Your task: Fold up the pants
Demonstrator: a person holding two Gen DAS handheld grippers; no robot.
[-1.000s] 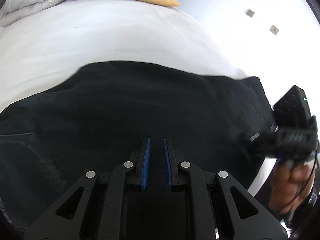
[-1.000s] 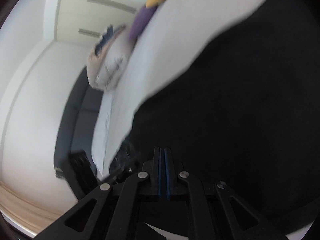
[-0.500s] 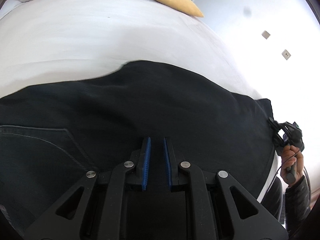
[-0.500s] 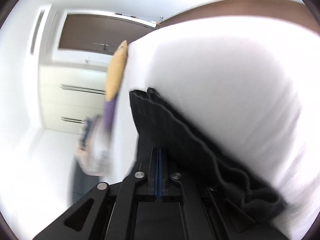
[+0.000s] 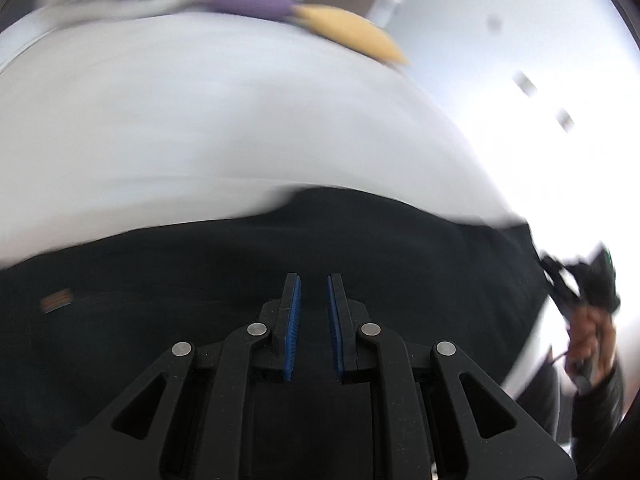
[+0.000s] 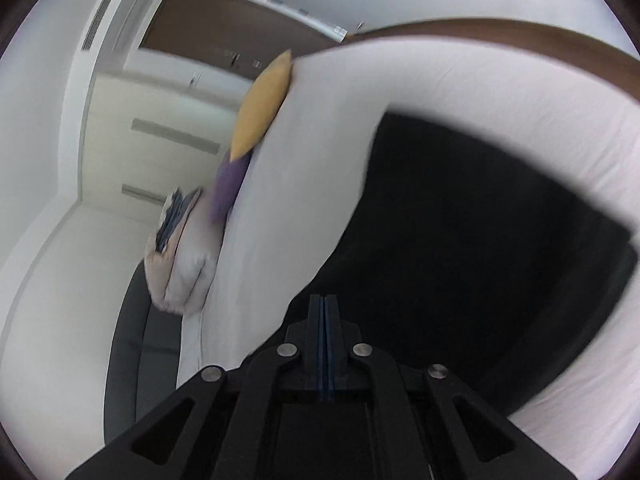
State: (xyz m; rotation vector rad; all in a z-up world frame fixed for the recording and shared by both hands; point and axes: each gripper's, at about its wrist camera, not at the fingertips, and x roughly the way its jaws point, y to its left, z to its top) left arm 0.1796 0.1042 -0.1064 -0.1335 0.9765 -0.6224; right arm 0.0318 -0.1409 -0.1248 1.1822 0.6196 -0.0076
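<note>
Left tool [image 5: 312, 280] unclenched, gap btwn pads, empty, over pants [image 5: 280, 264]. Right tool [image 6: 325, 302] clenched; can't tell if it pinches cloth. Risk: fold slides on bed [image 5: 240, 120], skews.

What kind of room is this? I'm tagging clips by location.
Most likely a bedroom. The black pants lie on a white bed, with yellow and purple cushions and a folded duvet at its far end. Built-in drawers line the wall behind.

bed [image 5: 224, 120]: white sheet | on it: black pants [image 5: 360, 248], purple pillow [image 5: 244, 0], yellow pillow [image 5: 352, 36]
</note>
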